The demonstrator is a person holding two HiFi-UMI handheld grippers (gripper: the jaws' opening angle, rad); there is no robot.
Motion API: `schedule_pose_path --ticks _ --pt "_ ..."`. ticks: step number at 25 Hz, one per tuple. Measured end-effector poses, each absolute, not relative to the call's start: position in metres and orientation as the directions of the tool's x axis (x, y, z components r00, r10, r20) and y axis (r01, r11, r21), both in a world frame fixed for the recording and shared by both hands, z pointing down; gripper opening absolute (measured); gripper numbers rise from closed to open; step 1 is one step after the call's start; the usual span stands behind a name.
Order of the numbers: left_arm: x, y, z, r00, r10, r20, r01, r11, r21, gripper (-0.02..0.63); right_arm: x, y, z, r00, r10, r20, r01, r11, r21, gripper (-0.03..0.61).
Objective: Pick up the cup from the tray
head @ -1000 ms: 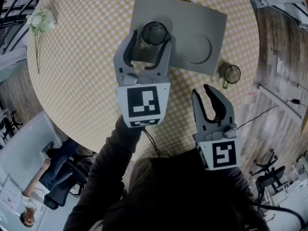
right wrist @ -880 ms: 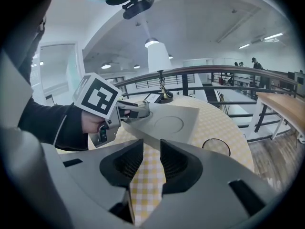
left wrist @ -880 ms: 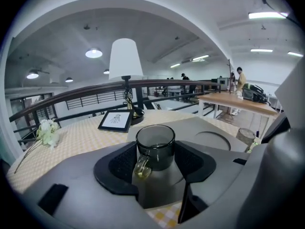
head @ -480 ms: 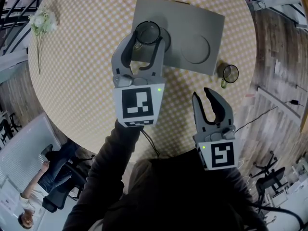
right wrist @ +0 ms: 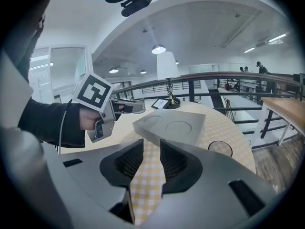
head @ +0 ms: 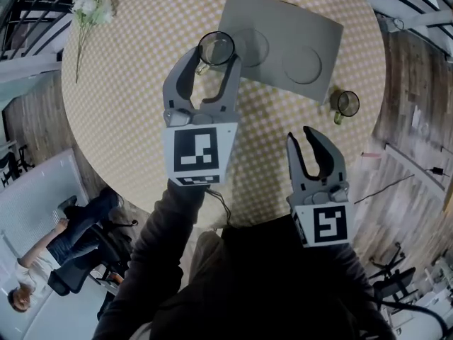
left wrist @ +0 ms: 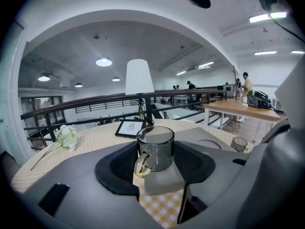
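The left gripper [head: 214, 54], whose jaws have just been closing, clamps the glass cup [head: 216, 47] by its sides, handle toward the person, and holds it raised at the left edge of the tray [head: 283, 20]. The right gripper [right wrist: 151, 147] hangs back over the table, jaws slightly apart and empty, probably because one gripper is enough for this lift.

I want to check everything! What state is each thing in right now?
cup: held in the air, off the tray.
left tool: jaws just closed, shut on the cup.
right tool: open, empty.
tray: empty, on the table.
other cup: upright on the table, beside the tray.
flower: lying on the table.
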State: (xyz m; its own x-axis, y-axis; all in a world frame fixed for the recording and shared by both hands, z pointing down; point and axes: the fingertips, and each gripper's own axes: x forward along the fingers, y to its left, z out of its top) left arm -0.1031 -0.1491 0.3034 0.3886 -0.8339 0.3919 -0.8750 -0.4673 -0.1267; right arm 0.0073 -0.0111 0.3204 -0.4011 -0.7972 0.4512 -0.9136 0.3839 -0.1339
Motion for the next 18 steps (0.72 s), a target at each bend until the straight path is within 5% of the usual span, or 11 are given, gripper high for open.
schedule_pose_path --ticks 18 --pt "-0.144 -0.063 0.365 0.281 -0.813 0.510 -0.925 -0.371 -0.082 0.239 0.001 0.023 0.324 -0.484 -0.760 0.434 -0.866 0.486 -0.116 0.103"
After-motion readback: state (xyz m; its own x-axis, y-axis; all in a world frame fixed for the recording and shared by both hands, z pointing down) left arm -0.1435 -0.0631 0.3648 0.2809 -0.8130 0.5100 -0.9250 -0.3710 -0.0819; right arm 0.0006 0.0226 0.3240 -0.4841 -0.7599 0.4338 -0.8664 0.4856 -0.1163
